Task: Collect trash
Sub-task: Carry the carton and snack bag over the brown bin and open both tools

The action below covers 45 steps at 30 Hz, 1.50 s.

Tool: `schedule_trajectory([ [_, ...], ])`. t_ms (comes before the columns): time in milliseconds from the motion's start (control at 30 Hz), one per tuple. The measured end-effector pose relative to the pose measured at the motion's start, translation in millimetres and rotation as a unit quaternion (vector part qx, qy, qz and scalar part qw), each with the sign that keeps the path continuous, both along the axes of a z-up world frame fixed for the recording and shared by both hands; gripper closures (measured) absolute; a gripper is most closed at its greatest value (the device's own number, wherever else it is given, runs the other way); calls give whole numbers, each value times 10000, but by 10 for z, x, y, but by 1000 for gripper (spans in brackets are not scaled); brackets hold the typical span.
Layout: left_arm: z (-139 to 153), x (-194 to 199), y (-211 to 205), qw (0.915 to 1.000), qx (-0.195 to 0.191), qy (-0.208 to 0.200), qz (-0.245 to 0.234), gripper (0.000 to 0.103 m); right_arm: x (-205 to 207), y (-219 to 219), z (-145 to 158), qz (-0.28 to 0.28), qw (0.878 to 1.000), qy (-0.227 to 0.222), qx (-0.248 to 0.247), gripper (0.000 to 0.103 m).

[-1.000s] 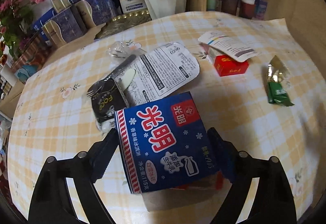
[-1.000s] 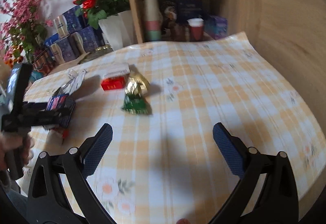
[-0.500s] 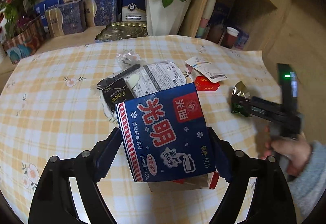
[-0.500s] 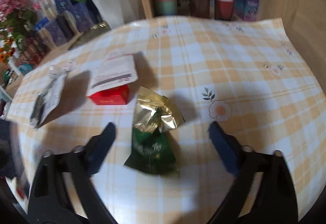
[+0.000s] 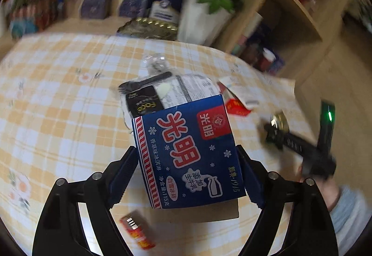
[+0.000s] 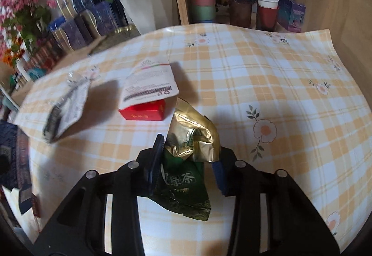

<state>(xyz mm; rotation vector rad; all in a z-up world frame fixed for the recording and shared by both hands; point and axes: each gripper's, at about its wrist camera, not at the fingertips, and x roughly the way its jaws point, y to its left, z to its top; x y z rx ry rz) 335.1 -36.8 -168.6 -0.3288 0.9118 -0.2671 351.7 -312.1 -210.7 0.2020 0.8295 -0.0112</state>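
Observation:
My left gripper [image 5: 186, 153] is shut on a blue ice-cream box [image 5: 183, 139] with red and white lettering, held above the checked tablecloth [image 5: 58, 116]. In the right wrist view, a crumpled green and gold tea packet [image 6: 193, 137] lies on the cloth between the fingers of my right gripper [image 6: 190, 151]. Its jaws are closing, and both pads touch the packet's sides. The left wrist view shows the right gripper [image 5: 274, 132] at the far right, held by a hand in a light sleeve [image 5: 348, 207]. A small red packet [image 5: 137, 230] sits below the blue box.
Behind the blue box lie a black fork packet [image 5: 144, 102], a white printed wrapper [image 5: 195, 88] and crumpled clear plastic [image 5: 155, 62]. A red carton [image 6: 144, 111] lies under a white pouch [image 6: 148, 83]. A white flower pot [image 6: 144, 4], blue boxes and a wooden shelf with cups [image 6: 267, 11] line the back.
My right gripper moved in over the tea packet and its jaws narrowed onto it. My left gripper rolled and rose with the blue box. A small red packet now shows beneath the box.

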Motion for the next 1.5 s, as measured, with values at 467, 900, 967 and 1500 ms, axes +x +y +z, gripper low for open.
schedule_trajectory([
  [467,539,-226,334,9989,-452,-110,70,23,-588,248,454,413,9971,-555,321,62],
  [900,852,-1388,481,9945,390,-937,-245,23,-1809,823,687,1018,9875,-1164,313,62],
  [967,834,-1692,497,9900,563,-1285,-156,23,-2055,926,664,1043,9861,-1257,319,62],
  [1500,423,-3137,182,9672,1145,-2242,-343,23,-3139,1243,372,1003,9856,-1289,429,64],
])
